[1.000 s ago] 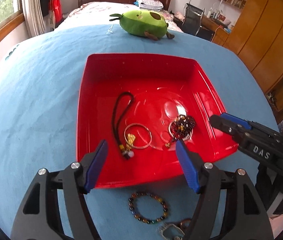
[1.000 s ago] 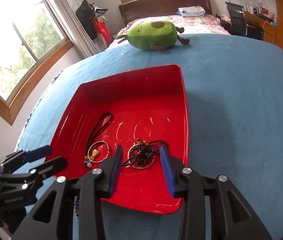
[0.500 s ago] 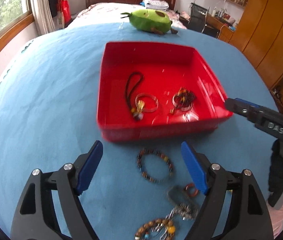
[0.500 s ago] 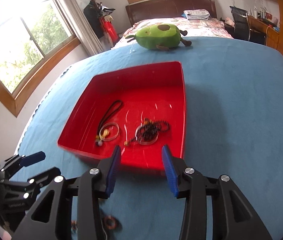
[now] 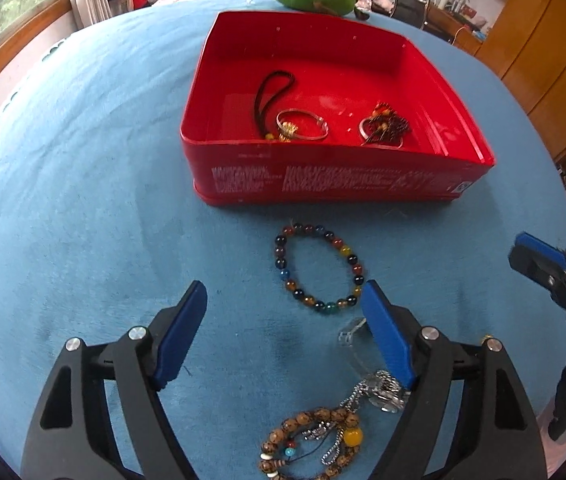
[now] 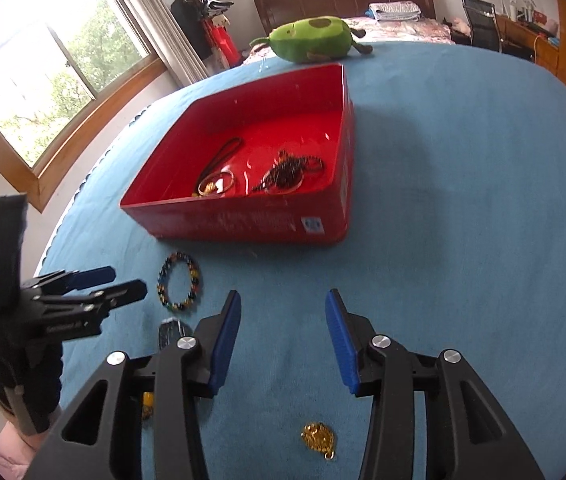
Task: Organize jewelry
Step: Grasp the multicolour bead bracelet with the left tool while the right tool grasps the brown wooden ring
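A red tray (image 5: pixel 323 184) sits on the blue cloth and holds a black cord (image 5: pixel 271 92), a silver bangle (image 5: pixel 303 128) and a dark beaded piece (image 5: pixel 387 128). In front of it a multicoloured bead bracelet (image 5: pixel 319 268) lies on the cloth. My left gripper (image 5: pixel 283 296) hovers open just short of the bracelet, nothing between its fingers. Nearer lie a clear piece (image 5: pixel 351 332), a metal watch (image 5: pixel 383 392) and a wooden bead strand (image 5: pixel 315 440). My right gripper (image 6: pixel 283 300) is open over bare cloth, with a gold chain (image 6: pixel 317 438) below it.
A green avocado plush (image 6: pixel 311 40) lies behind the tray (image 6: pixel 243 216). In the right wrist view the left gripper (image 6: pixel 111 284) is beside the bracelet (image 6: pixel 179 282). A bed, a window and wooden cabinets surround the table.
Both grippers have drawn back from over the tray toward the near side of the cloth. The loose jewelry in front of the tray has come into view. The left jaws stand a little wider.
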### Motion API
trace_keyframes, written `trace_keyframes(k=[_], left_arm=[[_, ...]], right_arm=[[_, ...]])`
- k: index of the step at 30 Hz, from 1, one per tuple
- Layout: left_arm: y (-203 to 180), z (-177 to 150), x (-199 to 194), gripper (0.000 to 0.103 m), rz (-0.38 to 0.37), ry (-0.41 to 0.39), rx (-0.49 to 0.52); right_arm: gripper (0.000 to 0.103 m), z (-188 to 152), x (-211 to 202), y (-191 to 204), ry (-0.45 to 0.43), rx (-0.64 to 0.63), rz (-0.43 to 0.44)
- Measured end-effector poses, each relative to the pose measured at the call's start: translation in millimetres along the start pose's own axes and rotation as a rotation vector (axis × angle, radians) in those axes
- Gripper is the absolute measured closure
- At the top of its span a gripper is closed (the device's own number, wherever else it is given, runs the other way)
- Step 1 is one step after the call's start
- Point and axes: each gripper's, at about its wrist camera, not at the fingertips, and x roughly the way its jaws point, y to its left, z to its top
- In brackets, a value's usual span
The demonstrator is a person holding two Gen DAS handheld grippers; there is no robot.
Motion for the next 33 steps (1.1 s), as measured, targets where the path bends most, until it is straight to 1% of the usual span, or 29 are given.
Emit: trace_keyframes(k=[3,7,10,12,13,16,18,19,21,22,23,24,25,31,33], left_arm=[[3,1,10,0.029,0.005,0.022,-0.010],[4,2,20,0.031,0.013,0.035,-0.012],[5,5,27,0.035,0.021,0.045,-0.008],[5,7,33,0.041,0.028,0.057,-0.003],[5,8,35,0.042,0.032,0.064,0.000],[5,9,39,0.047,0.047,0.065,0.016],[6,8,40,0.056,0.049,0.062,0.023],[5,9,42,0.059,0.048,0.062,0.026],[4,8,43,0.073,0.067,0.055,0.046],[3,8,44,0.076,0.072,0.052,0.056],[4,9,44,0.083,0.074,0.050,0.060],[4,8,44,0.092,0.074,0.047,0.063],[4,8,44,0.095,0.070,0.047,0.063],[9,6,40,0.097,0.039,0.040,0.059],[15,4,36,0.097,0.024,0.042,0.052]], right_arm=[[0.059,-7,4,-5,0.011,0.010,0.009],[0.059,-10,7,-9,0.021,0.016,0.015],[0.059,-12,9,-7,0.022,0.010,0.015],[0.059,-13,11,-5,0.026,0.002,0.018],[0.059,-13,12,-4,0.028,-0.002,0.019],[0.059,-14,15,0,0.035,-0.012,0.017],[0.059,-15,18,1,0.041,-0.013,0.016],[0.059,-16,20,1,0.045,-0.012,0.014],[0.059,-17,22,2,0.049,-0.013,0.012],[0.059,-17,24,3,0.052,-0.015,0.011],[0.059,-17,25,4,0.055,-0.017,0.012],[0.059,-18,28,6,0.061,-0.022,0.014],[0.059,-18,29,8,0.064,-0.025,0.016],[0.060,-23,41,24,0.102,-0.061,0.044],[0.069,-24,46,29,0.125,-0.065,0.074]])
